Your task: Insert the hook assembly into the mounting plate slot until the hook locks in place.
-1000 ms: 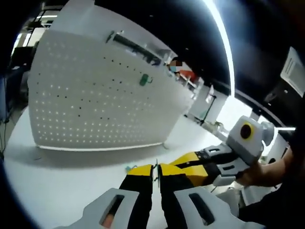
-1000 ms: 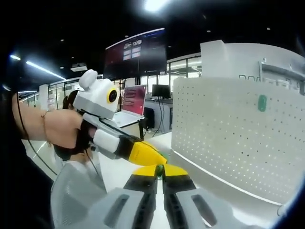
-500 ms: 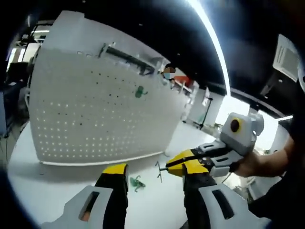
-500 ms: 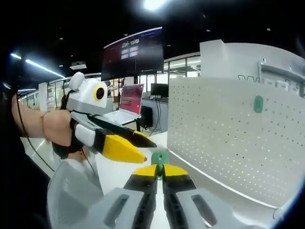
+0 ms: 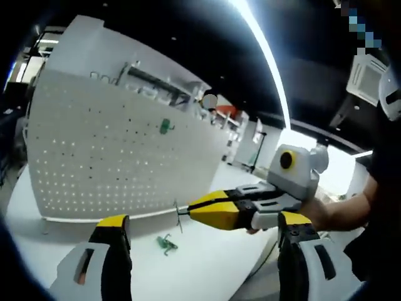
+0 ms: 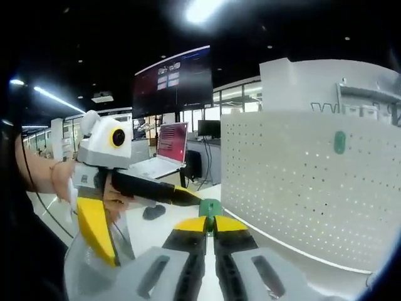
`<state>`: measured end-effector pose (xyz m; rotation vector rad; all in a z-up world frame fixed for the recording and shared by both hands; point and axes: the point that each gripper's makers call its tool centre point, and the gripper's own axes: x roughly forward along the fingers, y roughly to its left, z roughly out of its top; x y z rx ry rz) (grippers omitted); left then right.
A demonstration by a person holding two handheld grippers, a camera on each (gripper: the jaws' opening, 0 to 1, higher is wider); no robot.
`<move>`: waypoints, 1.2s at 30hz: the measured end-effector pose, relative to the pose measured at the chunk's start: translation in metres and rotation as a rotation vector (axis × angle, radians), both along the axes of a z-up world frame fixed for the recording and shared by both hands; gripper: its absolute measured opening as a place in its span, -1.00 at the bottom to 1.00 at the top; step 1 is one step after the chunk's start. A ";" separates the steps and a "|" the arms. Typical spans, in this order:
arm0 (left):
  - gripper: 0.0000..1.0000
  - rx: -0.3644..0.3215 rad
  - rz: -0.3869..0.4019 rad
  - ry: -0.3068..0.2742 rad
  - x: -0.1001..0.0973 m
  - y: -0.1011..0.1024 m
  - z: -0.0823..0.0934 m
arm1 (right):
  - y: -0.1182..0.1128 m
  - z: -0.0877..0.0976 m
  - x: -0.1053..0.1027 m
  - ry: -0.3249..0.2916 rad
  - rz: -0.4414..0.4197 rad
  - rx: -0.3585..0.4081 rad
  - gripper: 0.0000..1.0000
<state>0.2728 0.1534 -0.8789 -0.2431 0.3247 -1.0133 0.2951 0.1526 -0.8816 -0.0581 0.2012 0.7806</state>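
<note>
The white pegboard mounting plate [image 5: 106,157] stands upright on the white table [image 5: 207,263], with a green hook base [image 5: 164,126] fixed on its face. My right gripper [image 5: 199,211] comes in from the right, shut on the hook assembly, whose thin metal hook [image 5: 178,214] sticks out of its yellow tips. In the right gripper view my right gripper [image 6: 210,221] pinches the assembly's green base [image 6: 210,206], with the plate [image 6: 301,188] to the right. My left gripper [image 5: 203,221] is wide open with nothing held. Its spread jaws stand just left of the held piece [image 6: 153,229].
A loose green hook piece [image 5: 165,243] lies on the table in front of the plate. A second green base [image 6: 339,142] sits high on the plate. A laptop [image 6: 169,141] stands on a desk behind. A hand [image 5: 332,213] holds the right gripper.
My left gripper has gone from shut on the hook to wide open and drawn back. The right gripper keeps hold of the hook assembly.
</note>
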 end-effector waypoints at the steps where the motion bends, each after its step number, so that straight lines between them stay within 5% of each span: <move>1: 1.00 -0.001 0.000 0.002 0.000 0.000 0.000 | -0.001 0.000 0.001 0.000 -0.003 -0.001 -1.00; 8: 1.00 -0.026 0.029 0.018 0.005 0.003 -0.001 | -0.016 0.006 0.012 -0.017 -0.073 0.014 -1.00; 12: 1.00 -0.029 0.047 0.037 0.006 0.004 -0.003 | -0.034 0.014 0.032 -0.061 -0.192 0.038 -1.00; 24: 0.97 -0.045 0.070 0.062 0.007 0.007 -0.007 | -0.092 0.051 0.085 -0.285 -0.507 0.030 -1.00; 36: 0.97 -0.058 0.080 0.073 0.011 0.010 -0.010 | -0.130 0.067 0.130 -0.344 -0.623 0.033 -1.00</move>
